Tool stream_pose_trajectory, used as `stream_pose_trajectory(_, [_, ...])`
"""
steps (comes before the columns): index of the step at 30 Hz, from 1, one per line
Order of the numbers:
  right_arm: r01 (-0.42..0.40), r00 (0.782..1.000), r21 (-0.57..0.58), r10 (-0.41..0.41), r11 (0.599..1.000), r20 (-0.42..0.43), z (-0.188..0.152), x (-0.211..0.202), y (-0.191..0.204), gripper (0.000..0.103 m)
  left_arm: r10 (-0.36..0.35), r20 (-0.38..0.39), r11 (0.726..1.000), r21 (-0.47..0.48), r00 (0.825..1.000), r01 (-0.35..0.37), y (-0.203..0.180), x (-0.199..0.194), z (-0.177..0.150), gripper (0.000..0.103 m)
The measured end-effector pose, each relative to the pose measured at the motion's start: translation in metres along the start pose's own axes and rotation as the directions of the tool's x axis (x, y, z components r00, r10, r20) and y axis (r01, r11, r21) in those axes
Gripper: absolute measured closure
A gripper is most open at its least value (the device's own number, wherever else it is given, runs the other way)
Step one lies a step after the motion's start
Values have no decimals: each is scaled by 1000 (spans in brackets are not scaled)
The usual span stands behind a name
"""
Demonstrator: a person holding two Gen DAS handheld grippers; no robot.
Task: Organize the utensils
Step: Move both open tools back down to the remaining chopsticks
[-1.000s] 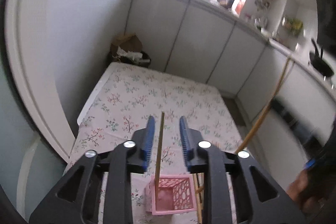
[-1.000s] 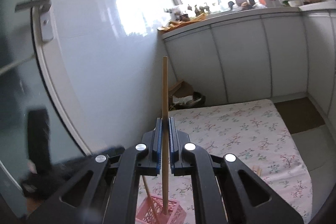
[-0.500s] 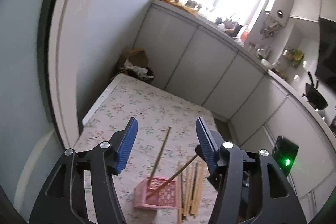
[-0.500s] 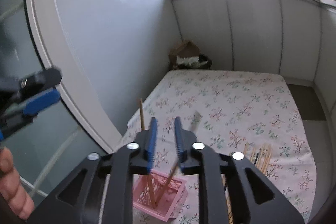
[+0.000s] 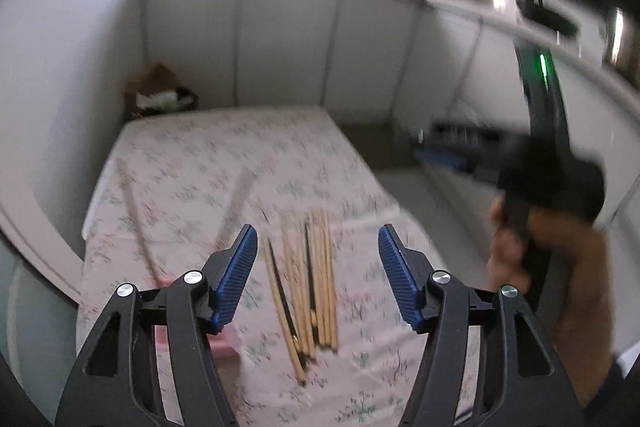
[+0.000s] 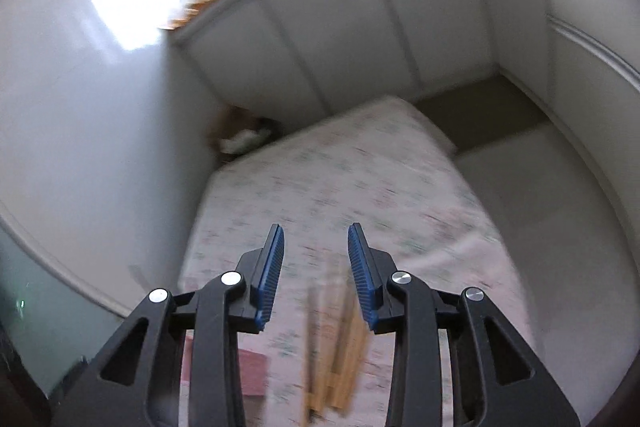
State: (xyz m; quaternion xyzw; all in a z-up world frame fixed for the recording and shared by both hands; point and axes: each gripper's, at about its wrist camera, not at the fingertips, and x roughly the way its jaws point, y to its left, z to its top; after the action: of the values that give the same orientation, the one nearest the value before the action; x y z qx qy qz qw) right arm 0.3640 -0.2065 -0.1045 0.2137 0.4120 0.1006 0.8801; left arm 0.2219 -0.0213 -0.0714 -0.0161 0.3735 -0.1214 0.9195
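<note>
A desk (image 5: 192,163) covered in matt floral-printed cloth. On it lie pale, bare wooden chopsticks (image 5: 316,279). Each gripper has matt black plastic arms, shiny metal screw heads, and ribbed blue rubbery fingers (image 5: 236,271). The wall (image 5: 60,67) behind is glossy white.

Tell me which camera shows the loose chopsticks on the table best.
The left wrist view: the chopsticks lie in a bundle on the floral tablecloth, nearly full length, only mildly blurred. The right wrist view shows them as a smeared tan streak, partly cut off.
</note>
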Motion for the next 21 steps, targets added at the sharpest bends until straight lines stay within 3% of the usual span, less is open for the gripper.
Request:
stream_pose_trajectory(2, [38,999,23,-37,999,-28,1,5,-19,68,4,-72,1000,4,997,-3,-10,22,-7,45])
stream_pose_trajectory(7, [88,989,29,-83,996,-125,-4,26,-42,68,-1,-261,997,-69,965,-18,-16,93,-17,51])
stream_pose_trajectory(12, [102,980,132,-77,986,-186,-7,36,-68,68,113,-324,993,4,939,-119,-18,147,-21,57])
stream_pose_trajectory(15, [88,983,172,-57,981,-176,-5,33,-74,68,95,-354,995,17,930,-95,-17,169,-26,66])
stream_pose_trajectory(21, [70,986,229,-33,971,-162,-1,29,-82,70,66,-372,998,24,926,-61,-15,199,-15,73])
